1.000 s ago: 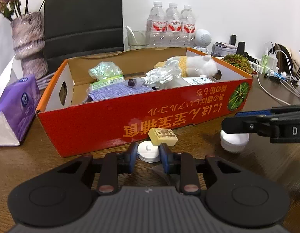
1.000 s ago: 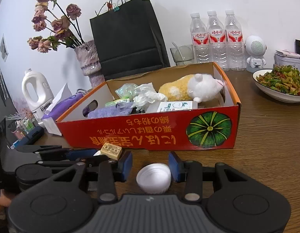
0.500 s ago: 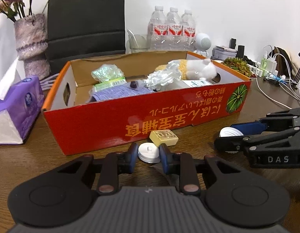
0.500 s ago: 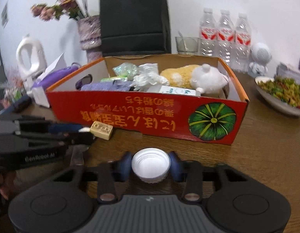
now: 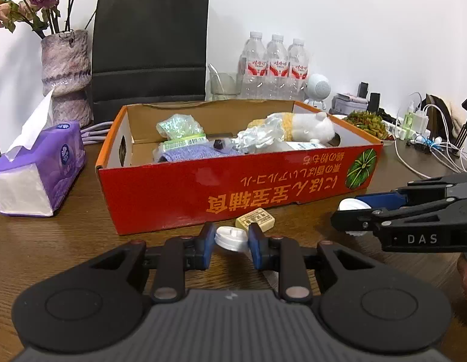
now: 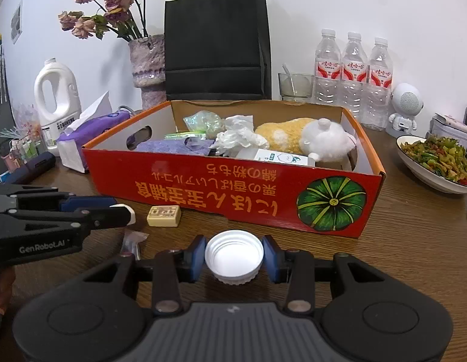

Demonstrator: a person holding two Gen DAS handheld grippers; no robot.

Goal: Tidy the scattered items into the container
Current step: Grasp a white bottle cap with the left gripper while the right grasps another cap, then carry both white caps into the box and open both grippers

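Note:
A red cardboard box (image 5: 233, 187) (image 6: 233, 193) stands on the wooden table and holds a plush toy, crumpled wrap, a purple cloth and packets. My left gripper (image 5: 230, 239) is shut on a small white cap (image 5: 230, 236), lifted just above the table in front of the box. My right gripper (image 6: 234, 255) is shut on a larger white screw lid (image 6: 234, 256), also lifted; it shows in the left wrist view (image 5: 352, 208). A cream mahjong tile (image 5: 255, 218) (image 6: 164, 215) lies on the table against the box's front wall, between both grippers.
A purple tissue pack (image 5: 37, 169) lies left of the box. A vase (image 5: 65, 75), a black paper bag (image 5: 150, 48) and three water bottles (image 5: 277, 63) stand behind. A bowl of vegetables (image 6: 435, 163) and cables (image 5: 429, 147) are right. A small clear wrapper (image 6: 133, 239) lies near the tile.
My right gripper closed on the white lid and lifted it. My left gripper, holding the small cap, has risen from the table. Both views sit higher over the box.

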